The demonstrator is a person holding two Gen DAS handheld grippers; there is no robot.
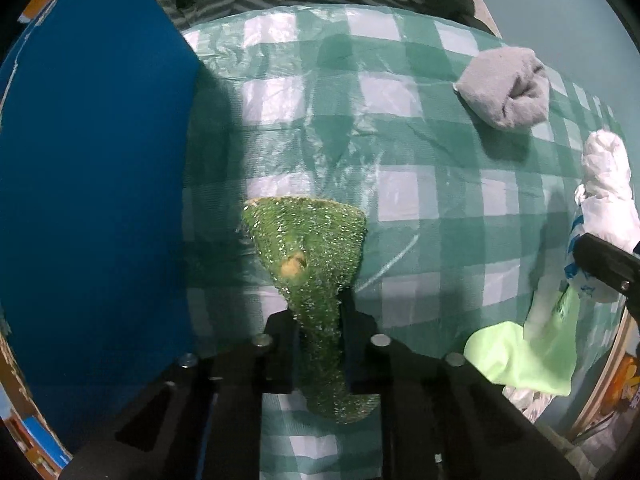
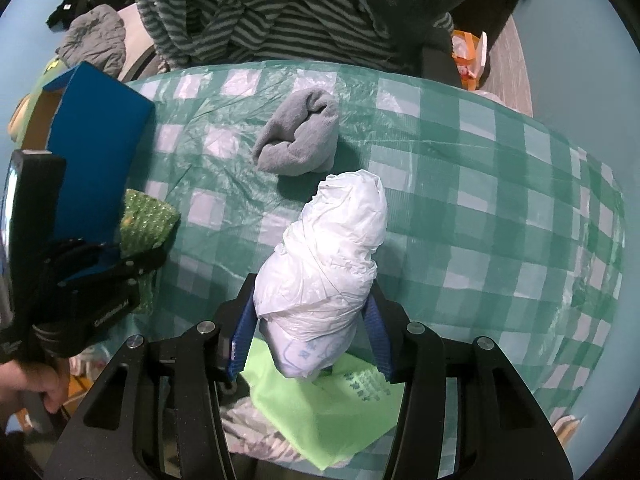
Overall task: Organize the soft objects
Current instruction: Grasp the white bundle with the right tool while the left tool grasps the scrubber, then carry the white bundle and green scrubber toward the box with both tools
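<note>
Left wrist view: the left tool (image 1: 320,312) points down at the tabletop (image 1: 420,152), which is covered by a crinkled green-and-white checked plastic sheet. Its two black fingers are clamped tight on a glittery green mesh scrubbing sponge (image 1: 310,248); the sponge is pinched narrow between them and fans out wide beyond the tips, with a yellowish patch showing through near its middle. A large flat blue panel (image 1: 92,184) stands along the left side, close beside the sponge. A rolled grey fleece cloth (image 1: 506,88) lies well apart at the upper right. At the right edge a white crumpled plastic-bag bundle (image 1: 608,200) is partly in view, with a light green cloth (image 1: 532,356) below it.

Right wrist view: the right tool (image 2: 316,320) grips the white bundle (image 2: 328,264) around its lower part, blue pads pressing on both sides, the bundle reaching forward past the tips. The light green cloth (image 2: 316,412) lies beneath. The grey cloth (image 2: 300,136) sits just beyond the bundle's far end. At left, the left tool (image 2: 132,268) holds the green sponge (image 2: 146,220) beside the blue panel (image 2: 96,132), and a hand (image 2: 36,380) grips its handle. A striped fabric pile (image 2: 272,12) lies behind the tabletop (image 2: 500,184).
</note>
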